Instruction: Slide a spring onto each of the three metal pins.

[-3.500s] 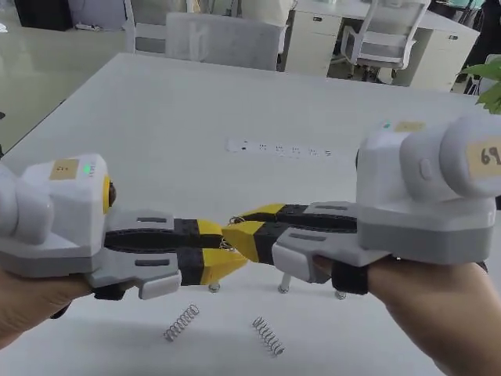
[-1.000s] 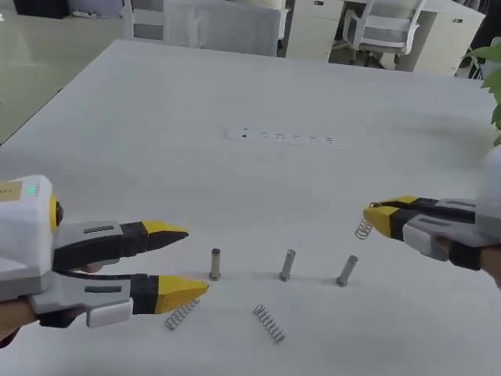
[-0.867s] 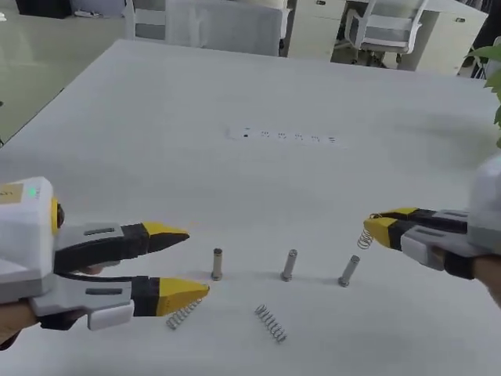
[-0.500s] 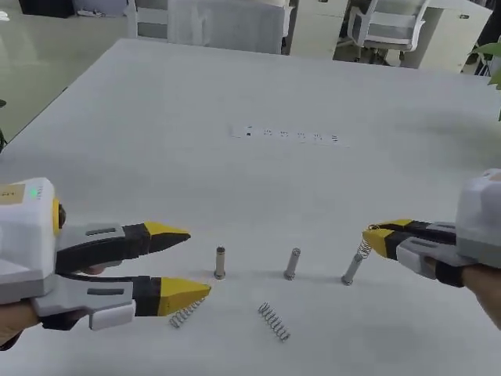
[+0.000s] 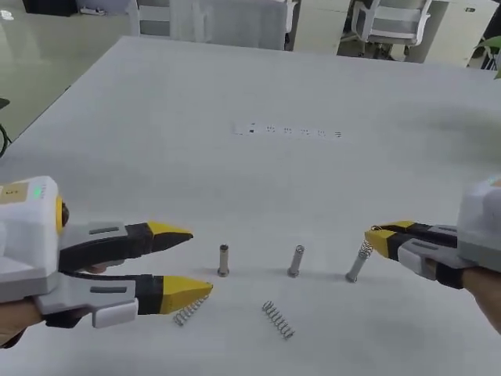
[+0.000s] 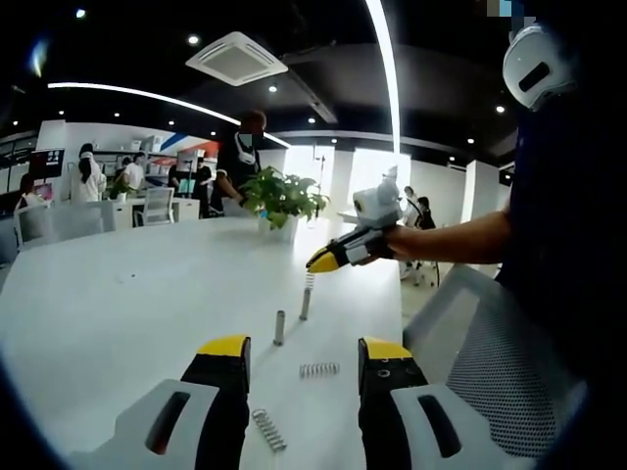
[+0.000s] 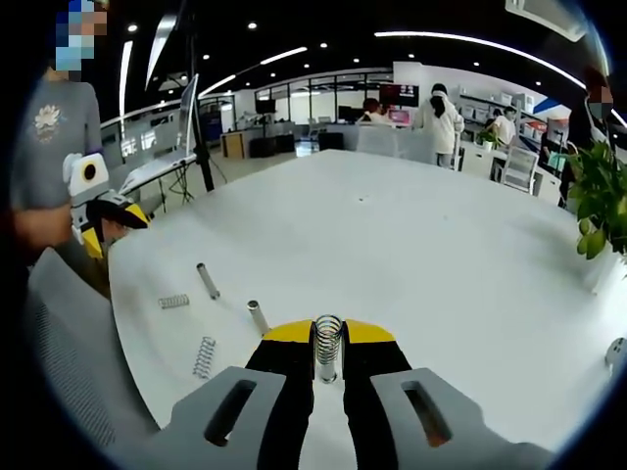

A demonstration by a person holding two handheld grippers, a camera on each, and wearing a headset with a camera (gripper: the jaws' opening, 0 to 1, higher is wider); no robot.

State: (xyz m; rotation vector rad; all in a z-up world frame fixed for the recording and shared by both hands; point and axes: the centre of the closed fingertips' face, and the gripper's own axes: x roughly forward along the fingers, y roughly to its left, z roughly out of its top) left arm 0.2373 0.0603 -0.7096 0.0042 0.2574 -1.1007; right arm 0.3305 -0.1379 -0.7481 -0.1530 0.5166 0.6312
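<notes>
Three short metal pins stand in a row on the white table: left pin (image 5: 224,260), middle pin (image 5: 296,261), right pin (image 5: 354,269). My right gripper (image 5: 373,233) (image 7: 328,335) is shut on a spring (image 5: 364,250) (image 7: 328,349), whose lower end meets the top of the right pin. Two loose springs (image 5: 185,312) (image 5: 278,319) lie in front of the pins. Left of the left pin, my left gripper (image 5: 200,261) (image 6: 306,351) hangs open with nothing between its jaws. In the left gripper view the right gripper (image 6: 333,258) shows above a pin (image 6: 306,304).
A flush socket strip (image 5: 286,131) sits further back on the table (image 5: 235,180). Office chairs (image 5: 387,19) stand beyond the far edge. A potted plant (image 7: 593,206) is at the table's right side. People stand in the background of the gripper views.
The two grippers, earlier tip to tip above the pins, have parted. The right gripper has carried the spring down onto the right pin's top. The left gripper stays open at the left.
</notes>
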